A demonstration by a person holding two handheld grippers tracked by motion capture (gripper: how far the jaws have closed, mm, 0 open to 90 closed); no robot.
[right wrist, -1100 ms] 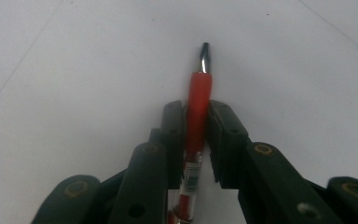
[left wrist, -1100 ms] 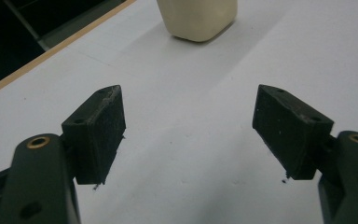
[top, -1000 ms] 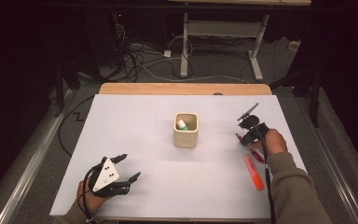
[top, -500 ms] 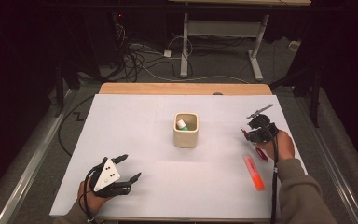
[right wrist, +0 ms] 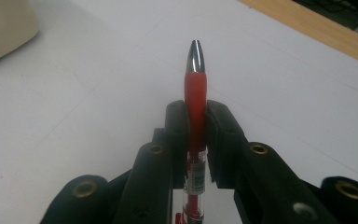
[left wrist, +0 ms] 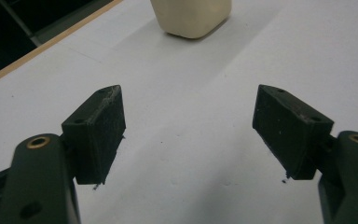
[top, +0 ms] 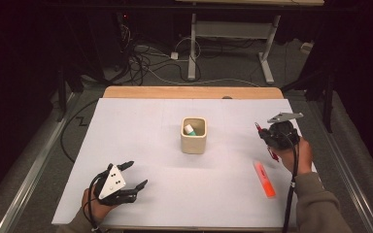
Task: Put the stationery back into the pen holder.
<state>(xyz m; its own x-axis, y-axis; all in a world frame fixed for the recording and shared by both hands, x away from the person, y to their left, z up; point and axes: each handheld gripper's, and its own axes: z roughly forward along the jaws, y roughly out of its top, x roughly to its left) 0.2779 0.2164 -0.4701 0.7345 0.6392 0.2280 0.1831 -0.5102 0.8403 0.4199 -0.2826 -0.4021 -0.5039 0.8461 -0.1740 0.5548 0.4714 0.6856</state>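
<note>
Right gripper [right wrist: 196,126] clamped red pen [right wrist: 196,88] above desk's right edge | left gripper [left wrist: 186,130] open, empty, near front-left corner | risk: pen, pinched near its tip, could pivot and miss the cup [top: 194,141]

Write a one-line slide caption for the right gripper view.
Right gripper shut on a red pen, its silver tip pointing out over the white table.

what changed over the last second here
The right claw, shut on the red pen, lifted a little and drew toward the table's right edge and nearer the person. The left claw stayed open and in place; the cup and the orange marker did not move.
</note>
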